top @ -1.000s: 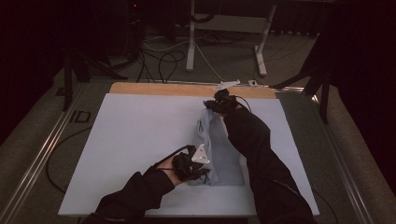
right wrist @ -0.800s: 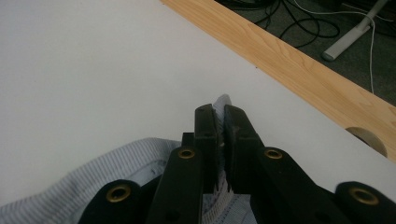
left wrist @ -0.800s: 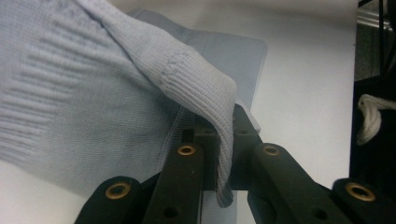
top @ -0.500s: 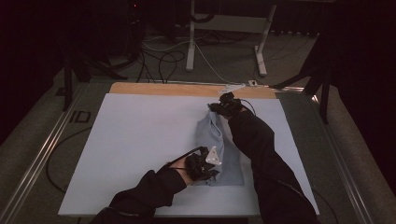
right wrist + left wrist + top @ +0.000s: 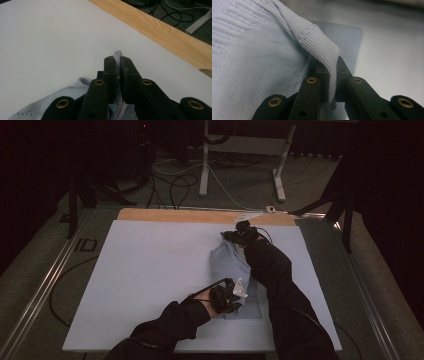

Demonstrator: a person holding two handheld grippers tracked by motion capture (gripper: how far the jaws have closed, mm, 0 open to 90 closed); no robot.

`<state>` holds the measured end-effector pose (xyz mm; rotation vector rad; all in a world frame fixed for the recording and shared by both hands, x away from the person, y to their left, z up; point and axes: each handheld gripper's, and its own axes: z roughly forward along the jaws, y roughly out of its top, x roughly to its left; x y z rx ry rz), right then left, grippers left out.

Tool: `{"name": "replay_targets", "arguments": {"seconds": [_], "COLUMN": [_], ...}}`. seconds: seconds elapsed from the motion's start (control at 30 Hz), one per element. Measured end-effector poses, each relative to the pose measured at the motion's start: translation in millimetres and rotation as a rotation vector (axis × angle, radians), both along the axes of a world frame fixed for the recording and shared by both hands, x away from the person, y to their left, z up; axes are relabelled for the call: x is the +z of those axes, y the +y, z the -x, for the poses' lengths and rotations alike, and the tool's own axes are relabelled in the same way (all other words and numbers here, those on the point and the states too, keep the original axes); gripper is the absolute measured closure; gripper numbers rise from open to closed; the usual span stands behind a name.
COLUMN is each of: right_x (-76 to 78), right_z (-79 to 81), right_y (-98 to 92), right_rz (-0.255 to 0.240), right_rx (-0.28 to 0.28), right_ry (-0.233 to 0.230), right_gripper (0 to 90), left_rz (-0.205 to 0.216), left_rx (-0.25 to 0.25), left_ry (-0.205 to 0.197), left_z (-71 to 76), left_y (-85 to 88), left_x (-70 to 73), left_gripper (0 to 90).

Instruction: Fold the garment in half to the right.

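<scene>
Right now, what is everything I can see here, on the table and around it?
knit garment: one, light blue, folded lengthwise on the right half of the board, pinched at both ends.
white board: one, covers most of the table top.
wooden strip: one, light brown, along the table's far edge.
cables: several, black and white, on the floor beyond the table.
white stand legs: two, on the floor at the back.
left hand-held gripper: one, black, shut on the garment's near end.
right hand-held gripper: one, black, shut on its far end.
sleeves: two, black, entering from the bottom.
</scene>
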<state>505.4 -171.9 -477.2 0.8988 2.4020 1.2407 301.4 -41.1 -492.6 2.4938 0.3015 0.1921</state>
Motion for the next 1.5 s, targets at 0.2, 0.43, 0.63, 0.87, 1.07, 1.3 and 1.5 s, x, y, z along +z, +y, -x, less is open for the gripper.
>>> {"name": "replay_targets", "arguments": {"seconds": [0.2, 0.43, 0.63, 0.87, 1.07, 1.3, 1.5], "right_x": [-12.6, -10.6, -4.1, -0.9, 1.5, 7.5, 12.6], "right_z": [-4.5, -0.4, 3.5, 11.0, 17.5, 27.1, 37.2], "right_y": [-5.4, -15.1, -32.5, -44.0, -48.1, -47.8, -46.9], "right_rz": [0.001, 0.025, -0.039, -0.06, -0.053, -0.04, -0.024], "right_rx": [-0.012, -0.036, -0.03, -0.028, -0.022, -0.01, 0.01], "right_ry": [0.021, 0.028, 0.065, 0.052, 0.047, 0.038, 0.017], "right_gripper": [78.4, 29.4, 11.0, 10.0, 9.9, 10.0, 10.0], "left_rz": [0.005, 0.023, 0.036, 0.057, 0.071, 0.093, 0.106], "left_rx": [-0.003, -0.059, -0.11, -0.144, -0.148, -0.159, -0.148], "left_ry": [0.013, 0.058, 0.084, 0.082, 0.076, 0.085, 0.092], "left_z": [-2.9, 1.8, 9.6, 14.2, 13.6, 14.3, 13.6], "left_y": [-5.7, -12.4, -19.2, -23.2, -18.8, -6.9, 6.7], "left_x": [-3.9, -5.3, -3.8, 1.3, 8.8, 16.4, 20.4], "left_gripper": [86.7, 75.8, 60.6, 55.5, 51.1, 45.4, 42.2]}}
